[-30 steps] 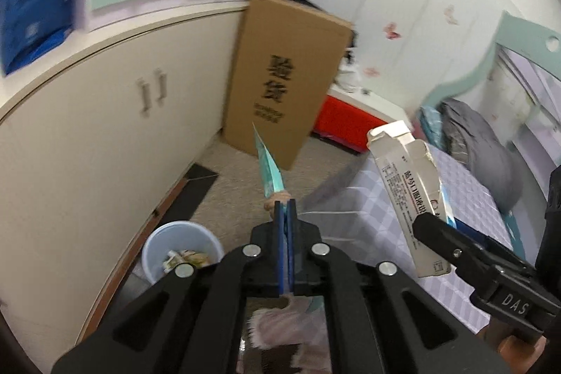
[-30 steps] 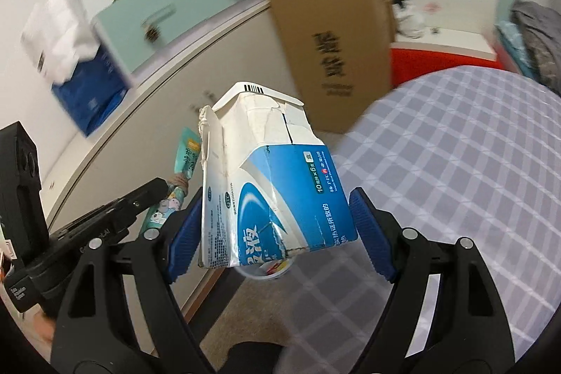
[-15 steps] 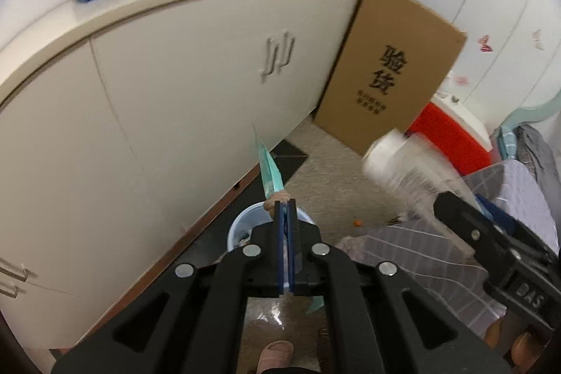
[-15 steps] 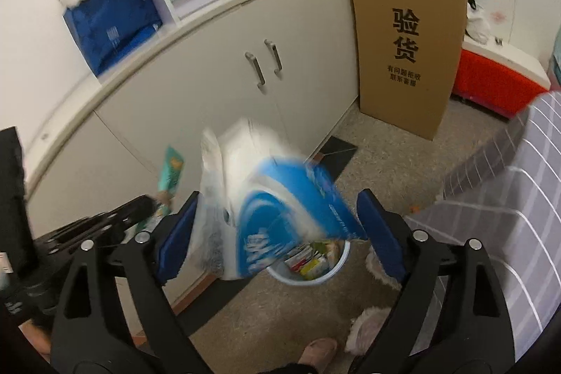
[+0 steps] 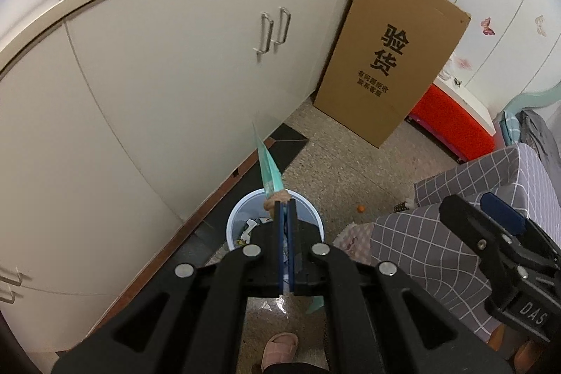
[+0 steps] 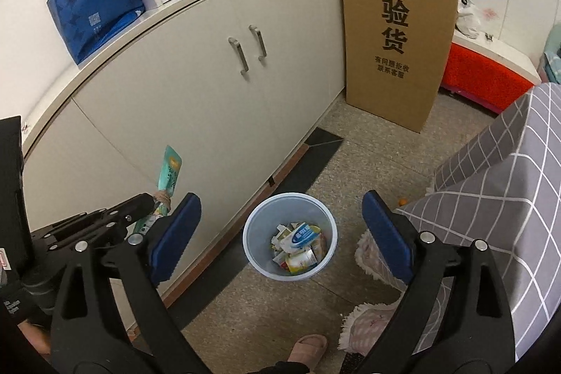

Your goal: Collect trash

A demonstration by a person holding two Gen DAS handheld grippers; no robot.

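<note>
Right tool (image 6: 280, 226) jaws just opened, empty; blue-white carton (image 6: 298, 237) in bin (image 6: 252, 233). Left tool (image 5: 285, 219) clamps teal sachet (image 5: 268, 167): centre over bin, then release.

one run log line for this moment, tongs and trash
left tongs: shut on green packet | right tongs: open, empty, just opened | blue-white carton: in bin

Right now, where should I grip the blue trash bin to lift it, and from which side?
Grip the bin by its thin rim from above, one finger inside, one outside, on the side away from the cabinet. Its round body looks too wide to span. Use the right gripper: its jaws have just been opening, with nothing between. The left gripper holds a wrapper.
</note>
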